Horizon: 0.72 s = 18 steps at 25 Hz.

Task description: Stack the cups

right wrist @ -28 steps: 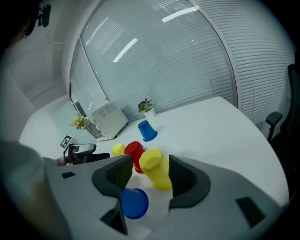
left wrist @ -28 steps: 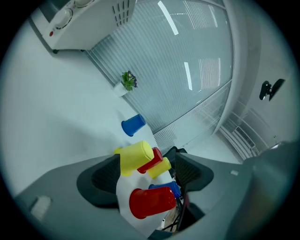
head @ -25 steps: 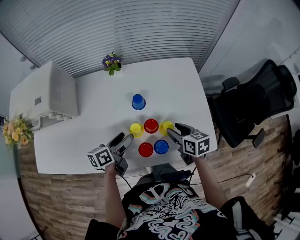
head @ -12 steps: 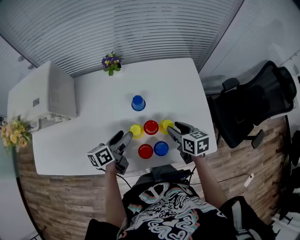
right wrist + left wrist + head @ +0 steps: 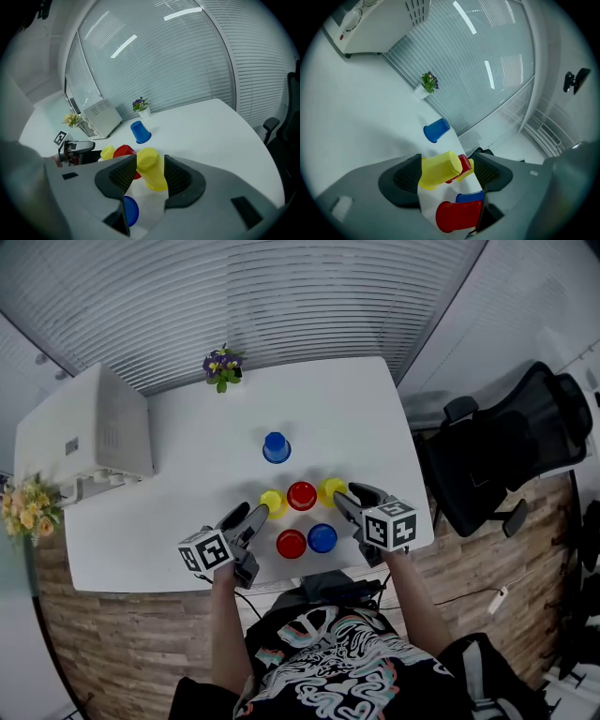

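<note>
**Both grippers at the yellow cups: grip, then lift straight**

Nearest the person, a near red cup (image 5: 292,542) and a near blue cup (image 5: 322,536) stand side by side, mouths down and untouched.

Just past them, the left gripper (image 5: 447,171) has its jaws apart around the left yellow cup (image 5: 272,502). One pad looks to touch it, with a gap at the other, so there is no grip yet.

The right gripper (image 5: 145,171) has just been closing, and both pads now sit on the right yellow cup (image 5: 330,491).

The mid red cup (image 5: 302,494) stands between the two yellows, close to both.

A far blue cup (image 5: 276,446) stands alone, well apart, on the table (image 5: 356,409).

Nothing is stacked yet. Probably best to centre the left jaws before squeezing, and squeeze gently since thin cups may deform. Lift straight up so the mid red cup isn't clipped, then lower squarely over another cup.
</note>
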Each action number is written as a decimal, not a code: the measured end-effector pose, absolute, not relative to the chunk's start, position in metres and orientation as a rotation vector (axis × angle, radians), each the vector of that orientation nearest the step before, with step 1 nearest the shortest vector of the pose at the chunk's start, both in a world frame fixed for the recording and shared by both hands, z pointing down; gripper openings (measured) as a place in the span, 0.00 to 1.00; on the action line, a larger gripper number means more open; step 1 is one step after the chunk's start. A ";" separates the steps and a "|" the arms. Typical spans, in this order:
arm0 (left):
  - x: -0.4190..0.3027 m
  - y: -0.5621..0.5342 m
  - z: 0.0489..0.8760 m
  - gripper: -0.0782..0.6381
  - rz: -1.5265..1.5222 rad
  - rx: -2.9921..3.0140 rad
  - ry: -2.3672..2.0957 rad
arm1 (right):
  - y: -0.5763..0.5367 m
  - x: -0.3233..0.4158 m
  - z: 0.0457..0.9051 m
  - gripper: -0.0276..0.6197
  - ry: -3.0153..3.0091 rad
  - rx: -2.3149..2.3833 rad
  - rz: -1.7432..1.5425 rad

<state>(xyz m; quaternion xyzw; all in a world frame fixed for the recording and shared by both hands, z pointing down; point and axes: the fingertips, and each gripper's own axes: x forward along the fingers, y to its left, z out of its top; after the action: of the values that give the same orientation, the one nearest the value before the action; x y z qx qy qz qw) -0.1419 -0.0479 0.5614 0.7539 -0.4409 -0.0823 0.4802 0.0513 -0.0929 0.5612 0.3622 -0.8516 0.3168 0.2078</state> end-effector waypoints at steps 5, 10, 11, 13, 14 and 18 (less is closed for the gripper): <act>-0.144 -0.051 0.571 0.55 -0.154 1.806 -1.118 | -0.093 0.053 0.562 0.33 -2.366 1.007 0.881; -0.148 -0.053 0.586 0.53 -0.091 1.771 -1.164 | -0.093 0.052 0.562 0.33 -2.367 0.994 0.886; -0.148 -0.053 0.588 0.53 -0.095 1.765 -1.164 | -0.093 0.052 0.562 0.33 -2.367 0.991 0.889; -0.148 -0.054 0.590 0.53 -0.118 1.740 -1.157 | -0.094 0.052 0.563 0.33 -2.368 0.986 0.896; -0.148 -0.054 0.590 0.53 -0.128 1.729 -1.155 | -0.093 0.052 0.563 0.33 -2.369 0.984 0.899; -0.149 -0.056 0.591 0.54 -0.136 1.717 -1.160 | -0.093 0.051 0.563 0.33 -2.370 0.978 0.907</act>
<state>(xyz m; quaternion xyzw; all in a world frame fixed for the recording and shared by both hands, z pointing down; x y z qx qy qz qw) -0.1486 -0.0562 0.5911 0.7124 -0.4811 -0.0566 0.5078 0.0512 -0.0932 0.5632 0.3518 -0.8520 0.3263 0.2094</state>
